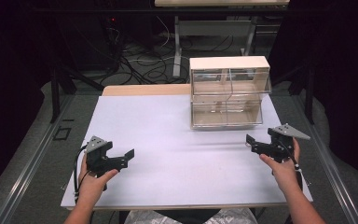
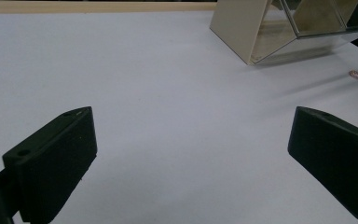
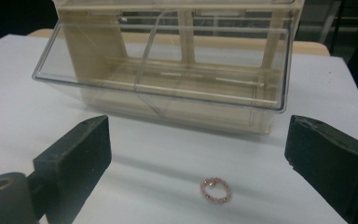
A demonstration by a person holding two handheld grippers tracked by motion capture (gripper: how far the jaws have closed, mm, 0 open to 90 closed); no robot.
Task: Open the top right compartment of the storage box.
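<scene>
Near the desk's (image 1: 177, 140) front corners the left claw (image 1: 129, 154) and right claw (image 1: 250, 140) hover released and grasp nothing, a small bead ring (image 3: 216, 190) lies on the desk just ahead of the right one, and beyond it the clear bin (image 3: 177, 79) stands at the far right edge

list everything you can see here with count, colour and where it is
table: one, white top with a wooden edge, centre of the high view
drawer organiser: one, cream frame with clear tilt-out bins, far right part of the table
bead ring: one, pinkish, on the table in front of the organiser, between the right gripper's jaws but untouched
cables: several, black and white, on the floor beyond the table
left gripper: one, black, near left of the table, open
right gripper: one, black, near right, open
hands: two, each holding a gripper
</scene>
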